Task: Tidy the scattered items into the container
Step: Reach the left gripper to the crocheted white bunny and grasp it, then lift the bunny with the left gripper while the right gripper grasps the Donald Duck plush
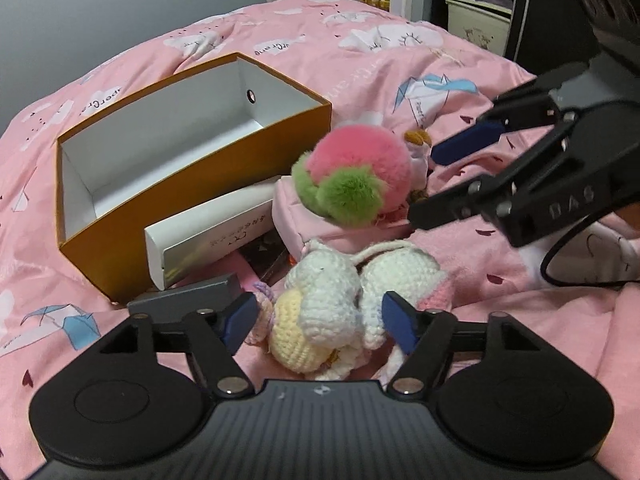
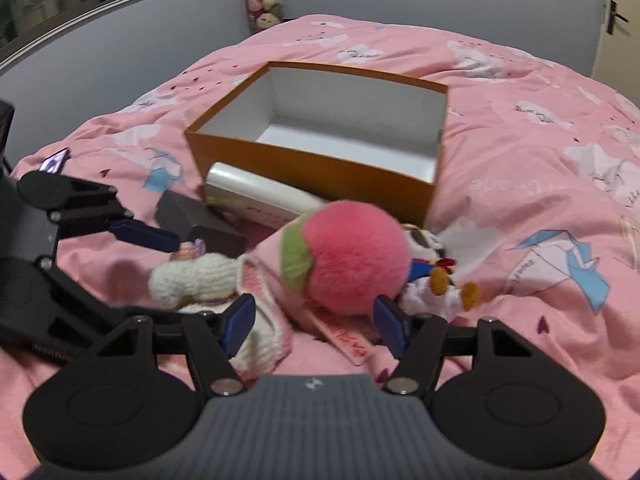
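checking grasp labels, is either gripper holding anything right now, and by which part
Nothing is held. The left gripper is open around the crocheted toy, and the right gripper is open before the pink pompom; neither has closed.

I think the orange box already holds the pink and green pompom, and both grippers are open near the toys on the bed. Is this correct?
Not quite. The orange box is empty: both wrist views show only its white inside. The pink and green pompom lies outside it, on the pile in front of the box. The rest holds: the left gripper and the right gripper are open near the toys on the bed.
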